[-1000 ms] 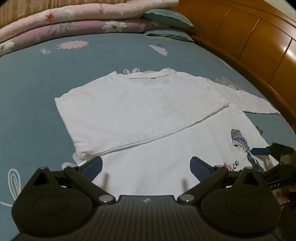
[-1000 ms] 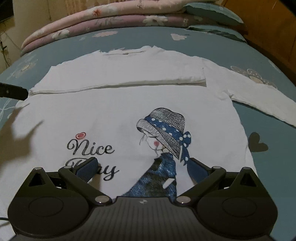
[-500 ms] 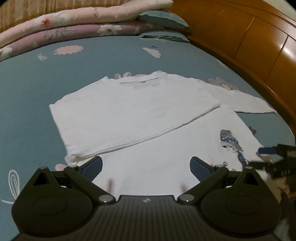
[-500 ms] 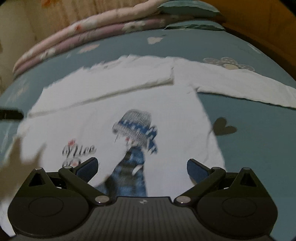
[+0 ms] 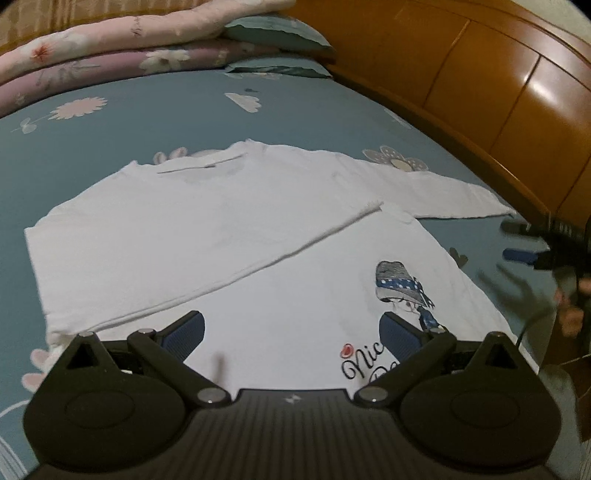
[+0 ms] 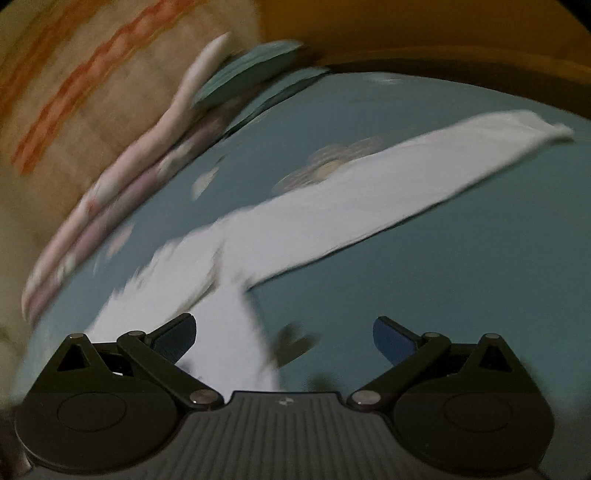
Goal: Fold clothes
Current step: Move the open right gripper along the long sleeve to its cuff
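The shirt (image 5: 258, 229) is lying flat on the bed (image 5: 110, 140), white, long-sleeved, with its left part folded over so a straight folded edge is running diagonally across the body; the print (image 5: 402, 288) of a girl in a blue-banded hat and the cursive lettering are showing face-up at the near right; the sleeve (image 5: 436, 192) is stretching out flat toward the headboard (image 5: 498, 92); quilts (image 5: 110, 48) and pillows (image 5: 277, 33) are lying stacked at the far edge of the bed. The left gripper (image 5: 291, 328) is hovering low over the near hem, fingers spread wide, gripping nothing, white cloth showing between the blue pads (image 5: 186, 330). The right gripper (image 6: 284, 334) is also standing wide open and empty; in the left view it is appearing at the right edge (image 5: 532, 243), blurred, beyond the shirt's side; its own view is heavily smeared, tilted, showing the sleeve (image 6: 388, 192) lying across the blue sheet ahead of it, well apart from the fingers; whether it is touching the bed cannot be told.
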